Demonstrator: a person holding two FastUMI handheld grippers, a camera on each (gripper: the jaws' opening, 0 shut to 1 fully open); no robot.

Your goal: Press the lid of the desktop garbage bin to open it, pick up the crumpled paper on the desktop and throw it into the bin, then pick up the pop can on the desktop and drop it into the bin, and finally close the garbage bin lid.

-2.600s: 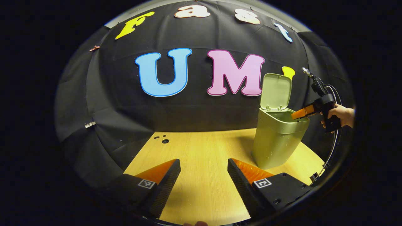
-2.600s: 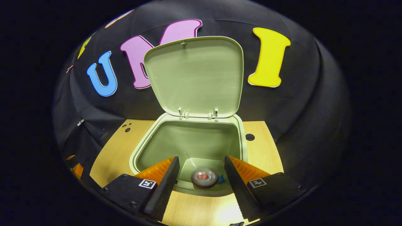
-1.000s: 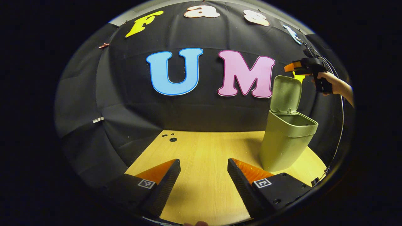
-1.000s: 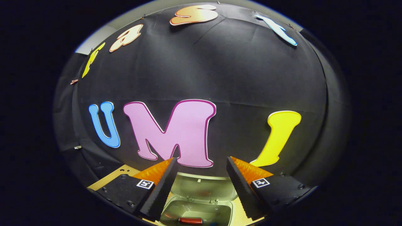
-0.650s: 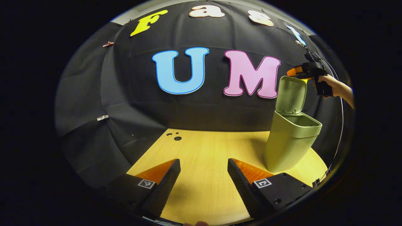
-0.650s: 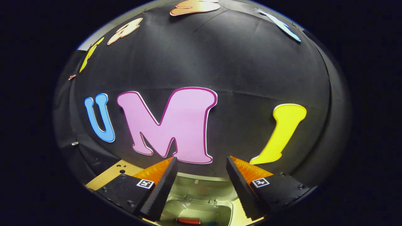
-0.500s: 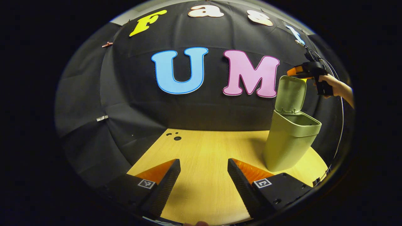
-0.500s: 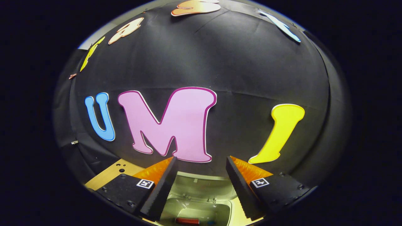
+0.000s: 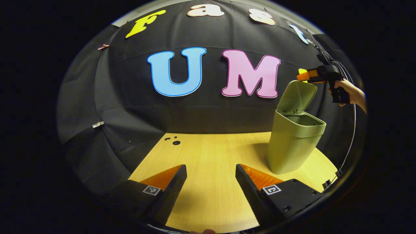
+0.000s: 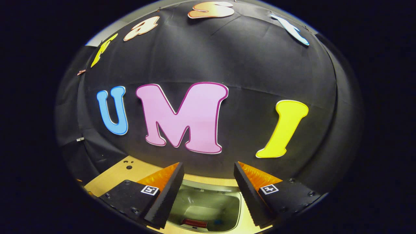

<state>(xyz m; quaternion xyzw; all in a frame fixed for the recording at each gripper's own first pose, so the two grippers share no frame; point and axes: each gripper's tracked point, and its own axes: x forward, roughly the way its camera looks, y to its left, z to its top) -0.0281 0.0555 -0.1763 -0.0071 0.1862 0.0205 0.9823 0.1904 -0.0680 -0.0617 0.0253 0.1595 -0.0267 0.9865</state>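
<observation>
Looking through the left gripper view, we hold the left tool (image 9: 211,182) low over the wooden desk (image 9: 208,156), its two fingers spread wide with bare desk between them and nothing gripped. With the garbage bin (image 9: 294,143) as our landmark, this tool sits well apart from it, on the near side of the desk and off toward the bin's left. The bin stands upright on the desk's far right part, and its lid (image 9: 297,97) leans partway forward over the opening, neither upright nor down. Just above the lid's top edge we see the right tool (image 9: 305,75), held by a hand (image 9: 349,94); its tip meets the lid's upper edge or lies just beside it, and we cannot tell from here whether they touch. A thin cable (image 9: 352,130) hangs down from that tool behind the bin. In the right gripper view, we look along the right tool (image 10: 208,191), whose fingers (image 10: 165,195) stand parted and clasp nothing. Below and between them the bin's (image 10: 208,208) open mouth shows, with the tilted lid's (image 10: 211,185) pale rim across the far side of the opening. Inside the bin, at its bottom, lies the red pop can (image 10: 195,223) on its side, and just beside the can a small blue spot, too small to tell what it is. A corner of the desk (image 10: 113,177) shows to the bin's left.
</observation>
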